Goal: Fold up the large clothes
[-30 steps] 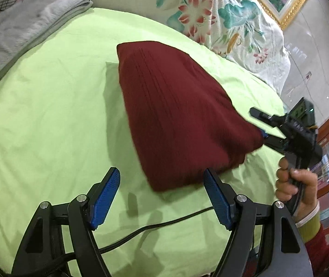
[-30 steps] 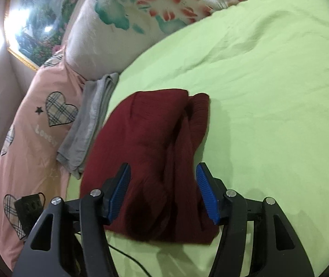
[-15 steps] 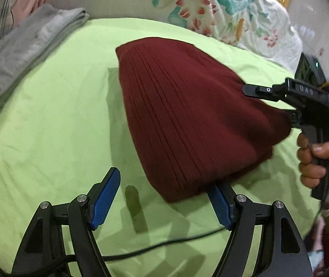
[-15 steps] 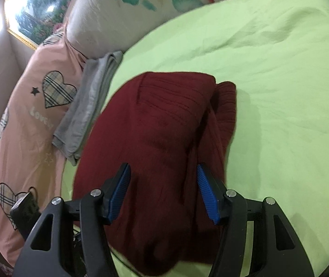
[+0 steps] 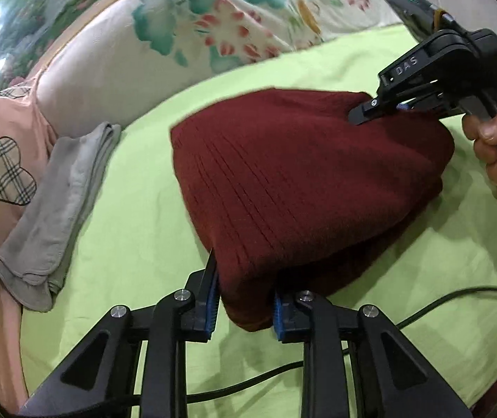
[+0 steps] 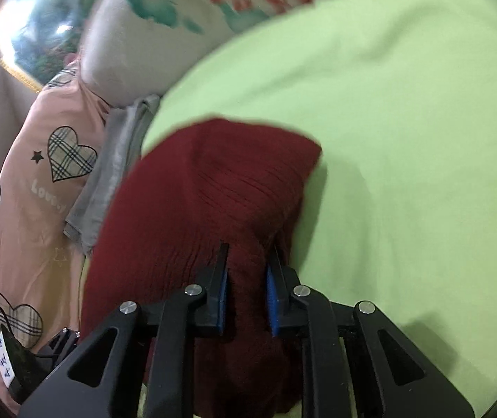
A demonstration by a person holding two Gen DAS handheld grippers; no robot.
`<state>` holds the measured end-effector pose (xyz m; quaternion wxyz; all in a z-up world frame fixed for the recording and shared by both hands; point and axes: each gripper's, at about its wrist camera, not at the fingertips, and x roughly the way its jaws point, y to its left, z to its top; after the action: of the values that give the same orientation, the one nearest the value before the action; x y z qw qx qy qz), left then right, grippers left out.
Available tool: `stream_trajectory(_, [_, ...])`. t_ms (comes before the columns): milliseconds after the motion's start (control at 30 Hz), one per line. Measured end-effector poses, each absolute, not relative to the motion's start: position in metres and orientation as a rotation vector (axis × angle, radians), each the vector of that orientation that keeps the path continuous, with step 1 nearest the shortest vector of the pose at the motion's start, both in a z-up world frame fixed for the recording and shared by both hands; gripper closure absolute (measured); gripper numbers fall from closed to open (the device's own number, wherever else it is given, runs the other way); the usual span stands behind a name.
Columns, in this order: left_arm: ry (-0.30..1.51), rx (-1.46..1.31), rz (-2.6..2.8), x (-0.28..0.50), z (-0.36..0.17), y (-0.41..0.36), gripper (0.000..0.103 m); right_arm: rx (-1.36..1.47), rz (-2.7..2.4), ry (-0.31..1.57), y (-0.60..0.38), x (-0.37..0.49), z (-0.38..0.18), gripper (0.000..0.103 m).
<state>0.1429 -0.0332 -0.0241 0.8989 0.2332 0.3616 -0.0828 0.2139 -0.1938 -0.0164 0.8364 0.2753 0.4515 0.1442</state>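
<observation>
1. Left wrist view: the left gripper [image 5: 245, 308] at bottom centre has its blue pads clamped on the near edge of the folded dark red ribbed knit sweater [image 5: 304, 181], which lies mid-frame on the lime-green bedsheet [image 5: 137, 216].
2. Right wrist view: the right gripper [image 6: 246, 287] pinches the sweater [image 6: 206, 202] at lower centre; both ends are best lifted level, so the layers stay aligned.

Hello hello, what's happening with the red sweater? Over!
Left gripper shut on red sweater. Right gripper shut on its other end. Folded bundle on green sheet. Grey clothes beside, not blocking.
</observation>
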Motion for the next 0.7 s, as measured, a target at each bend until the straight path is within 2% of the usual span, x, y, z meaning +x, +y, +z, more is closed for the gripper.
stream_trajectory(100, [0.785,0.449,-0.182,0.146,-0.027,-0.024,0.077,0.586,0.312,0.942,-0.193,0.213,-0.014,0.08])
stream_trajectory(200, [0.839,0.36,-0.235,0.145,-0.022,-0.005,0.067,0.573,0.302,0.953,-0.191,0.212,-0.007,0.074])
stream_trajectory(333, [0.837,0.264,-0.304,0.129,-0.002,0.024,0.058,0.557,0.244,0.914,-0.201,0.198,0.013,0.073])
stream_trajectory(500, [0.787,0.021,-0.414,0.139,0.034,0.059,0.059,0.579,0.222,0.796,-0.209,0.177,0.043,0.073])
stream_trajectory(700, [0.728,-0.178,-0.581,0.193,0.055,0.053,0.061,0.519,0.35,0.824,-0.157,0.2,0.047,0.073])
